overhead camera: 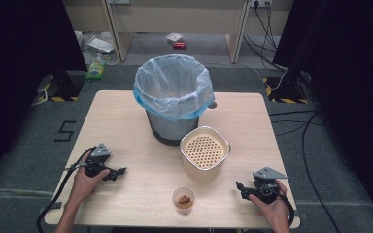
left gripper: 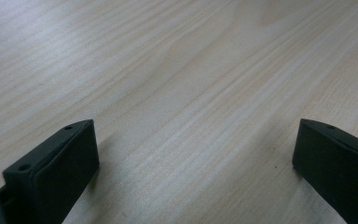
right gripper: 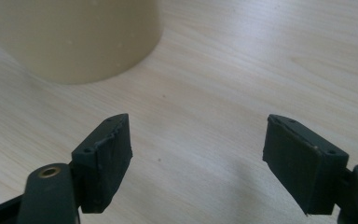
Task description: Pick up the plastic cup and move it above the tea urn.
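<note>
Resting both grippers, left gripper (overhead camera: 118, 172) and right gripper (overhead camera: 240, 186), released on table (overhead camera: 126, 121); probably reaching next for small cup (overhead camera: 183, 199).

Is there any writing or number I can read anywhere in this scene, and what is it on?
"5": a dark mark on the grey floor, left of the table.
Green packet and red item on the floor beyond: any print too small to read.
Bin, beige container, cup: none visible.

A lab: black curtains (overhead camera: 24, 43), hazard-taped stands (overhead camera: 58, 90), floor cables (overhead camera: 311, 126) around the table (overhead camera: 126, 121).
</note>
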The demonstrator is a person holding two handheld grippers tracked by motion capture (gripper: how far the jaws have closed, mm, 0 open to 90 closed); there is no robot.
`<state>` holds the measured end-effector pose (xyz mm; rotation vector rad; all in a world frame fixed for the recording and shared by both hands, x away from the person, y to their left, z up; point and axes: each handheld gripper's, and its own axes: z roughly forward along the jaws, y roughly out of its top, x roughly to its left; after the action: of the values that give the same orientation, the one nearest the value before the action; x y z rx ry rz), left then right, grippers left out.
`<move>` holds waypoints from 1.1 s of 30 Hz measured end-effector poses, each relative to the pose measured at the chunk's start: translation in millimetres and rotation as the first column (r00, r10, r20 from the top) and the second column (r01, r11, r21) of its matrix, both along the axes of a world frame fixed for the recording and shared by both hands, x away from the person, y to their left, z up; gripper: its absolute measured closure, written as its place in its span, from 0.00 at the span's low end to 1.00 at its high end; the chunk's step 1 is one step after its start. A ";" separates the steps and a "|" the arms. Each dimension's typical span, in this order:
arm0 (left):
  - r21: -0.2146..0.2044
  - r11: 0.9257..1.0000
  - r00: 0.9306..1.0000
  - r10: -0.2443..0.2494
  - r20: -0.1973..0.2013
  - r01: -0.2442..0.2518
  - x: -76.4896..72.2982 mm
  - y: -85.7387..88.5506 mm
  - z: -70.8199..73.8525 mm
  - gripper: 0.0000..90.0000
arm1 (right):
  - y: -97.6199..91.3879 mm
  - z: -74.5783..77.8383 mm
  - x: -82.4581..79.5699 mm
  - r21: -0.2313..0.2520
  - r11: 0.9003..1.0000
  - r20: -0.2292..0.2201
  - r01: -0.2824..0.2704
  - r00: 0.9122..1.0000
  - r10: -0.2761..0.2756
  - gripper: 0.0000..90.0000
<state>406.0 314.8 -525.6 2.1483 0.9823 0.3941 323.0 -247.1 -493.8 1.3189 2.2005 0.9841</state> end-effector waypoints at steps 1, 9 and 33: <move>-0.001 1.000 1.000 -0.001 0.000 0.001 0.1 0.2 0.0 0.00 | 5.0 6.0 -3.8 0.014 1.000 0.021 0.006 1.000 -0.006 0.32; -0.002 1.000 1.000 -0.004 -0.001 0.004 0.2 0.5 0.0 0.00 | 26.4 20.0 -21.5 0.050 0.997 0.067 -0.057 0.996 0.054 0.40; -0.002 1.000 1.000 -0.003 -0.001 0.003 0.2 0.4 0.0 0.00 | 85.2 42.7 -45.9 0.079 0.968 0.078 -0.238 0.970 0.232 0.52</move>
<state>406.1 315.3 -525.6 2.1481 0.9789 0.3901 277.1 -161.9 -451.1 1.0591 2.3227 1.2060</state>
